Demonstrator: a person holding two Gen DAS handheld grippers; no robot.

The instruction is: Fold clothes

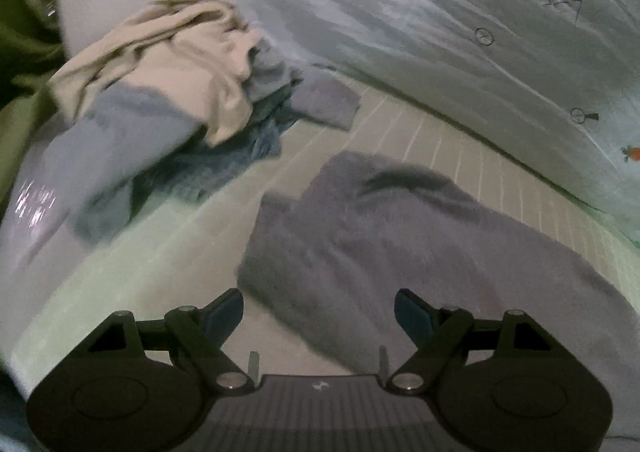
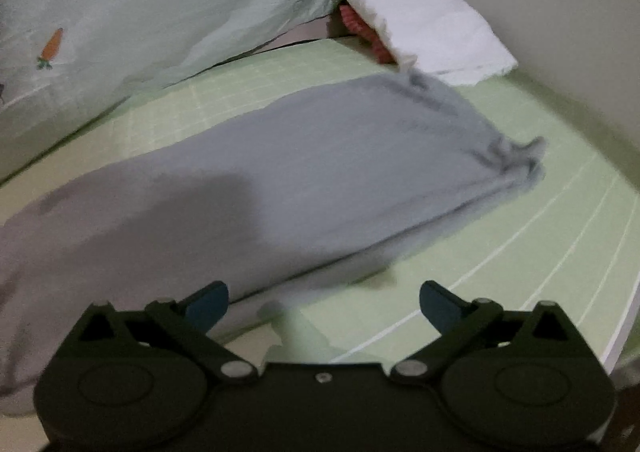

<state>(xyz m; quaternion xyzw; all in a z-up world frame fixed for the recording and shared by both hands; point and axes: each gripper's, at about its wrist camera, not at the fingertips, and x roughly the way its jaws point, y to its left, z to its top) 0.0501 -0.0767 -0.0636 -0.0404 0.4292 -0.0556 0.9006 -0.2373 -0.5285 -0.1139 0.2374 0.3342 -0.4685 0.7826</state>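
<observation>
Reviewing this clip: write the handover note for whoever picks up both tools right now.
Left tool: open, empty, above the near edge of the grey garment.
Right tool: open, empty, at the same garment's near edge.
Grey garment lies lengthwise on the green mat, apparently partly folded; how many folds cannot be told.
Unfolded pile (beige on blue and grey pieces) sits to the far left.
Duvet and white pillow lie behind.
Left: finish the grey garment, then fold the pile.
</observation>
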